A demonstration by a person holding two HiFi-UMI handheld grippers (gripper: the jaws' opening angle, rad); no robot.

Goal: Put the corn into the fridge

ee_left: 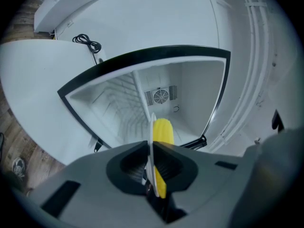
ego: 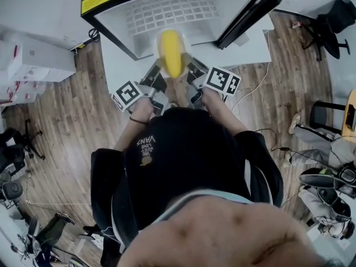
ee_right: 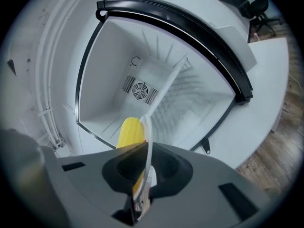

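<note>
Two grips, one white plate [ee_left: 151, 127]: my left gripper [ee_left: 151, 159] and right gripper [ee_right: 147, 159] both clamp its rim, with the corn [ego: 171, 53] on it at upper centre, before the open fridge [ego: 183, 10].

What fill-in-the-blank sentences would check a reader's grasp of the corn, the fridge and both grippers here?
1. The corn is ____ in colour.
2. The fridge on the white table stands ____, and the corn is not yet inside it.
3. The left gripper and the right gripper each clamp the rim of a white ____ that carries the corn.

Missing words: yellow; open; plate
</note>
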